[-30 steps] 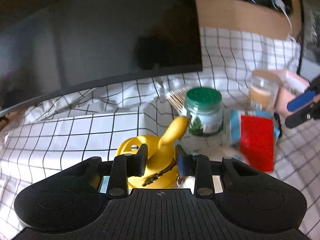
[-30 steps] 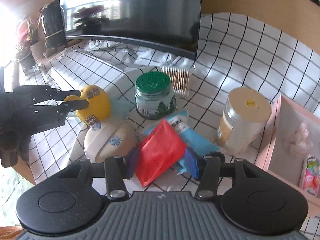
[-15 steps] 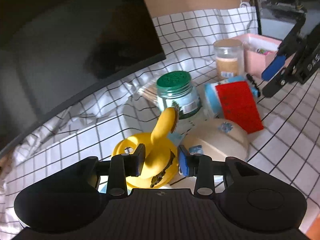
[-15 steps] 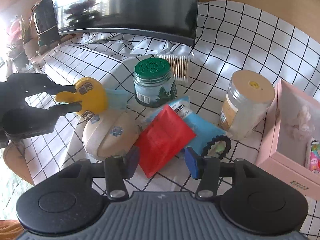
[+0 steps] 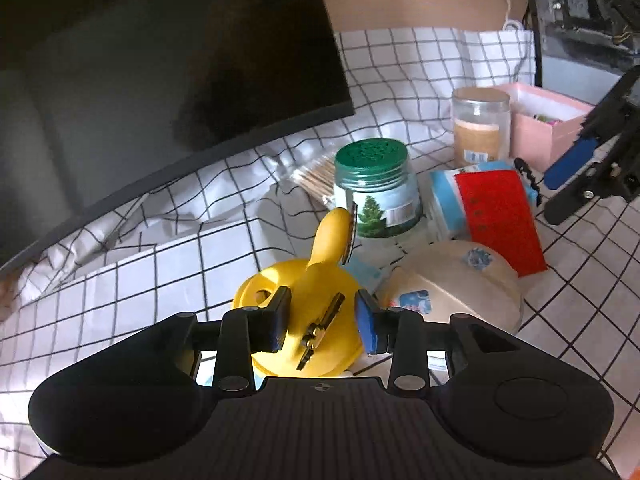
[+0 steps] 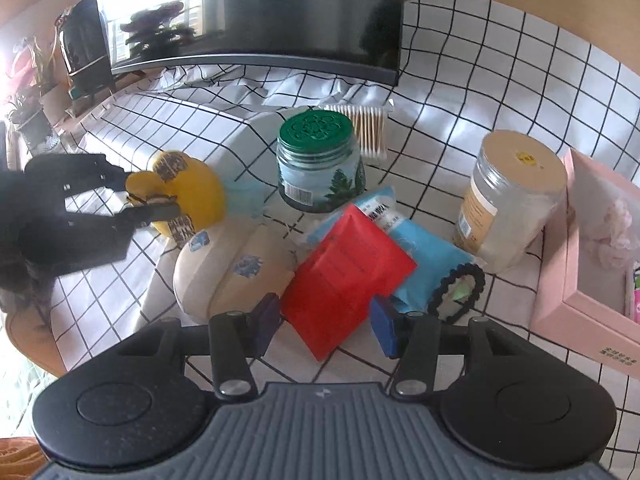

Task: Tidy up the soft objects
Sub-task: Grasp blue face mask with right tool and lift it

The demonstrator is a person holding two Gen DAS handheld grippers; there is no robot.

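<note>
The left gripper (image 5: pixel 323 320) has the yellow soft toy (image 5: pixel 320 280) between its fingers (image 5: pixel 280 316), which are closing; a gap shows at the blue pad on one side, so it is not yet pinched. The toy sits on the checked cloth (image 5: pixel 140 280) of the counter, just beside a beige round pouch (image 5: pixel 452 280).

The right gripper (image 6: pixel 325 326) hangs with its fingers (image 6: pixel 266 320) parted over the near corner of a red packet (image 6: pixel 344 276), touching nothing I can see. The packet lies across a light blue packet (image 6: pixel 424 252), with a black scalloped ring (image 6: pixel 456 292) just beside.

Containers: a green-lidded glass jar (image 6: pixel 320 160) (tree label, contents unclear), a clear jar (image 6: pixel 512 196) with a pale lid, and an open pink box (image 6: pixel 580 280) holding something pale pink and a small colourful pack. A pack of cotton swabs (image 6: pixel 368 128) lies behind the green-lidded jar, under the dark monitor (image 6: pixel 260 8).
</note>
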